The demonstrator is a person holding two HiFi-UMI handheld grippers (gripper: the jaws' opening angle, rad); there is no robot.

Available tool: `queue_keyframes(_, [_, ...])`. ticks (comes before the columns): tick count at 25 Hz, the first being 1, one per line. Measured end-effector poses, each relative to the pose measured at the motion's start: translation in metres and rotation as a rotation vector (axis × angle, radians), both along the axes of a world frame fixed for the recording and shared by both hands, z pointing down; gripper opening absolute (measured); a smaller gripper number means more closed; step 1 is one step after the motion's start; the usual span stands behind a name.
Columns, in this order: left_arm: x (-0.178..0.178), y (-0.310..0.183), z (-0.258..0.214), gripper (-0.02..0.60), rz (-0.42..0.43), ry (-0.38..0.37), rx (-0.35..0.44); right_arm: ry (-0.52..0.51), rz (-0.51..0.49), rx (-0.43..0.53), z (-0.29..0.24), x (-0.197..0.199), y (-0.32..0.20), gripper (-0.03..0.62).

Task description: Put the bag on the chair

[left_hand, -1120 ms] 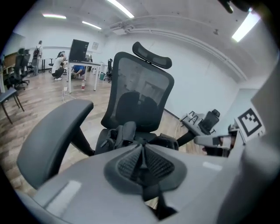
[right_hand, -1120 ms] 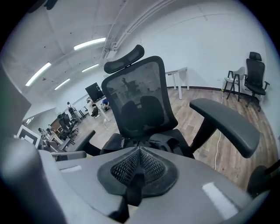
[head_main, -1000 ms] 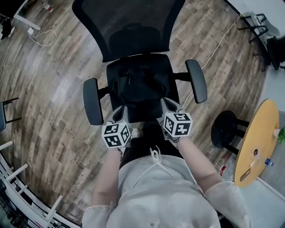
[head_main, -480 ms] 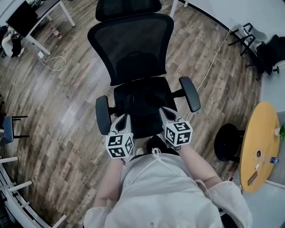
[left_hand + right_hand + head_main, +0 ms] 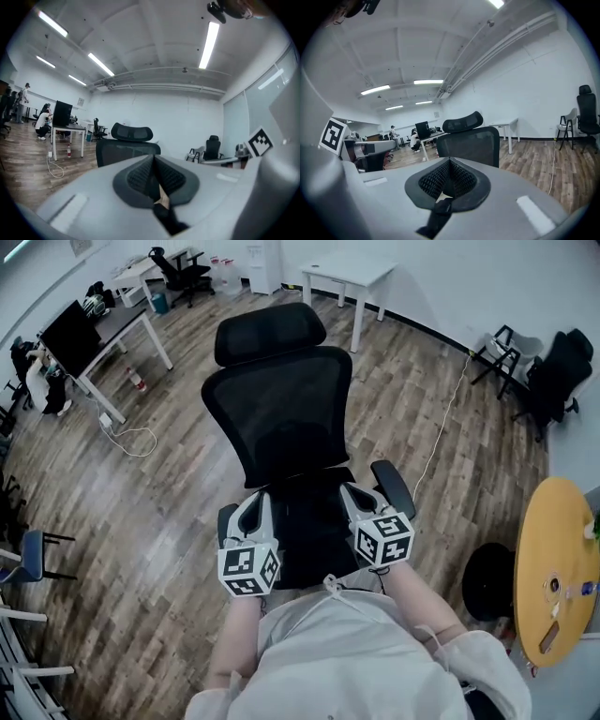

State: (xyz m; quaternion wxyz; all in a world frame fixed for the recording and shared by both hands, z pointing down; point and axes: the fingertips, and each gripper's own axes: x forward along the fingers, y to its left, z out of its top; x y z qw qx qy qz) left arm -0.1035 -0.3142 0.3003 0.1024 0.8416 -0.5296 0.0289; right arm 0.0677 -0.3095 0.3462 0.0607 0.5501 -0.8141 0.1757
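Bag: can't tell it apart from the black seat in head view. Chair is standing on wood floor, its seat front facing the person. L gripper and R gripper are hovering over the seat's two sides, each just inside an armrest. Both are holding jaws clenched together w/ nothing btwn them, and both gripper views are looking toward the backrest and headrest.
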Motion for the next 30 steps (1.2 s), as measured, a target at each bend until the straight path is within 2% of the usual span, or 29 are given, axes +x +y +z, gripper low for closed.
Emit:
queue_keyframes(6, [0.006,0.003,-0.078,0.006,-0.006,0.037,0.144,-0.069,0.010,0.075,-0.065,0.018,0.001,-0.003])
queue_keyframes(10, [0.009,0.006,-0.103,0.006,-0.013,0.038,0.183,-0.075,0.006,0.115,-0.084,0.025,0.004,-0.003])
queue_keyframes(15, [0.016,0.019,-0.107,0.006,-0.009,0.051,0.189,-0.086,-0.002,0.117,-0.085,0.029,0.015,-0.003])
queue_keyframes(19, [0.023,0.022,-0.100,0.006,-0.004,0.036,0.174,-0.109,0.012,0.083,-0.079,0.030,0.015,-0.002])
queue_keyframes(30, [0.015,0.022,-0.087,0.006,-0.048,0.017,0.130,-0.051,0.018,0.058,-0.071,0.021,0.013,-0.002])
